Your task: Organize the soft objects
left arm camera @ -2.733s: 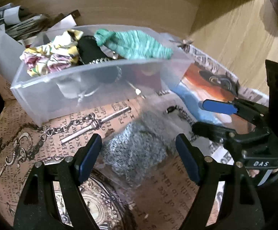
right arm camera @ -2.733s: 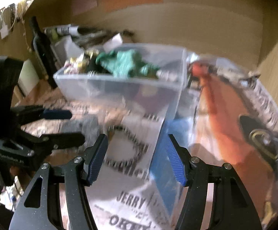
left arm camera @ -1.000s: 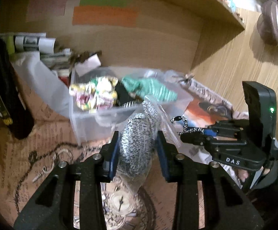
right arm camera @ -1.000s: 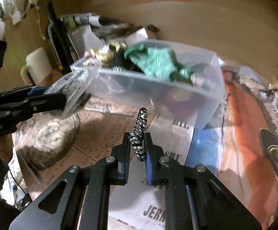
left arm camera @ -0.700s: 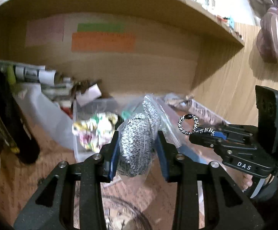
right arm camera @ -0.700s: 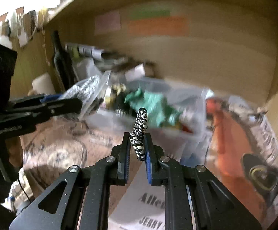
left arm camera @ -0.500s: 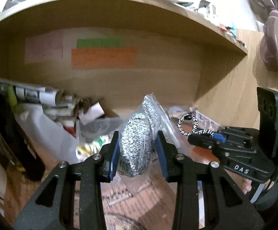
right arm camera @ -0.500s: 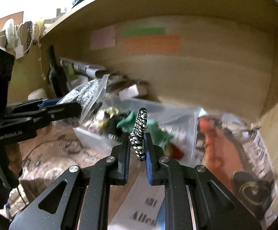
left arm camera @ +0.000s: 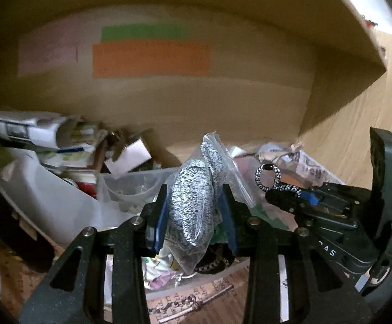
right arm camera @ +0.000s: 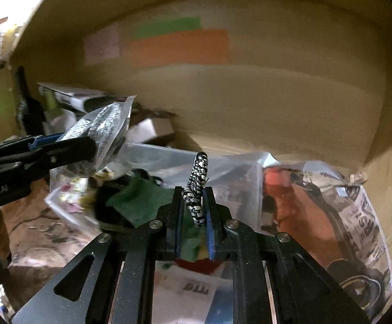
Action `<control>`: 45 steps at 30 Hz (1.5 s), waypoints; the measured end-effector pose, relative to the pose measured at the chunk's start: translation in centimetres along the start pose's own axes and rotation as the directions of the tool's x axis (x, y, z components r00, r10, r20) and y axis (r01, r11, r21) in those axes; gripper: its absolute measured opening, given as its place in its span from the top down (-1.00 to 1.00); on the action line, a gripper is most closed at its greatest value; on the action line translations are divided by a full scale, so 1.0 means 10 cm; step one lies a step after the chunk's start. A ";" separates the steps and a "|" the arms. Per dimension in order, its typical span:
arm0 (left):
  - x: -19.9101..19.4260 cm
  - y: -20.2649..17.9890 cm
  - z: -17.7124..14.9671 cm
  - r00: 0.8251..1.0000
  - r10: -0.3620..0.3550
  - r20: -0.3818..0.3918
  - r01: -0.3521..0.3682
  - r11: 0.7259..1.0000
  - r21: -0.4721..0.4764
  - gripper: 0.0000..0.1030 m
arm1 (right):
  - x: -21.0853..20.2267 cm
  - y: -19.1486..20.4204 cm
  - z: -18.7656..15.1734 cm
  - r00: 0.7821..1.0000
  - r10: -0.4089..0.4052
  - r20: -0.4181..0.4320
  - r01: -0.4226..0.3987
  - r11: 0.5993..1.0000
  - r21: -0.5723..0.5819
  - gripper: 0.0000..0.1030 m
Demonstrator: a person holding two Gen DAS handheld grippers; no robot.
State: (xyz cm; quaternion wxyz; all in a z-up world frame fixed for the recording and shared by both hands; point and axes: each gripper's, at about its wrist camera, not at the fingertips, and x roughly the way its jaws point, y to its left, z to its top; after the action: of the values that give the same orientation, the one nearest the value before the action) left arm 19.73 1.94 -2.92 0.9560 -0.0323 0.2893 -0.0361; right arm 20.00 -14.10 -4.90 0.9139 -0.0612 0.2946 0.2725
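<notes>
The left claw (left arm camera: pixel 194 217) is clamped on a clear bag of speckled grey knit (left arm camera: pixel 193 205), its blue pads pressing both sides of the bundle; the bag's sealed top sticks up past the fingertips and its lower corner hangs below them. The right claw (right arm camera: pixel 194 224) is pinched tight on a black-and-white cord loop (right arm camera: pixel 197 189), which stands upright out of the narrow gap between its pads. From the left wrist view the right claw sits just to the right of the bag, the cord loop close to the bag's plastic edge but apart from it.

Both claws are raised over a clear plastic bin (right arm camera: pixel 152 159). Inside it lie a green cloth (right arm camera: pixel 139 202), a floral fabric (left arm camera: pixel 155 272) and something dark, possibly another garment, though blur makes that hard to tell. The bin's far rim sits near the wooden back wall (left arm camera: pixel 222 102), which carries orange, green and pink paper strips. Left of the bin, rolled papers and small boxes (left arm camera: pixel 61 140) crowd its edge. Right of it, printed newspaper (right arm camera: pixel 357 216) covers the table up to the wooden side panel, and the underside of a shelf curves overhead.
</notes>
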 end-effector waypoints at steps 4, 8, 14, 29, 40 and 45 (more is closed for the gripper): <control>0.22 -0.01 -0.06 0.999 -0.002 -0.053 0.002 1.000 0.011 0.29 | 0.15 -0.07 -0.05 0.999 -0.021 -0.042 0.021 1.000 -0.004 0.74; 0.31 -0.02 -0.11 0.998 0.024 -0.062 -0.022 0.999 0.028 0.13 | 0.25 -0.09 -0.08 0.997 -0.025 -0.077 0.024 1.000 -0.007 0.38; 0.27 0.02 -0.11 0.999 0.009 -0.053 -0.009 1.000 0.010 -0.06 | 0.25 -0.10 -0.10 0.996 -0.041 -0.079 0.040 0.999 -0.014 0.10; -0.75 -0.04 -0.02 0.984 0.019 0.176 -0.021 1.000 0.007 -0.27 | -0.43 0.00 0.14 0.997 0.016 0.080 -0.018 1.000 0.016 -0.02; -1.45 -0.11 -0.10 0.952 0.033 0.306 -0.040 0.999 0.016 -0.57 | -1.28 0.31 0.23 0.957 0.036 0.289 -0.028 0.999 -0.033 -0.24; -1.61 -0.13 -0.16 0.940 0.040 0.338 -0.048 0.999 0.016 -0.81 | -1.42 0.37 0.20 0.946 0.042 0.321 -0.035 0.999 -0.030 -0.55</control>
State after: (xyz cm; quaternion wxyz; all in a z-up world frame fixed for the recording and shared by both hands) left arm 5.38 1.97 4.74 0.9924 -0.0199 0.1212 -0.0122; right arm 9.42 -17.01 4.99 0.9434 -0.0211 0.1397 0.3002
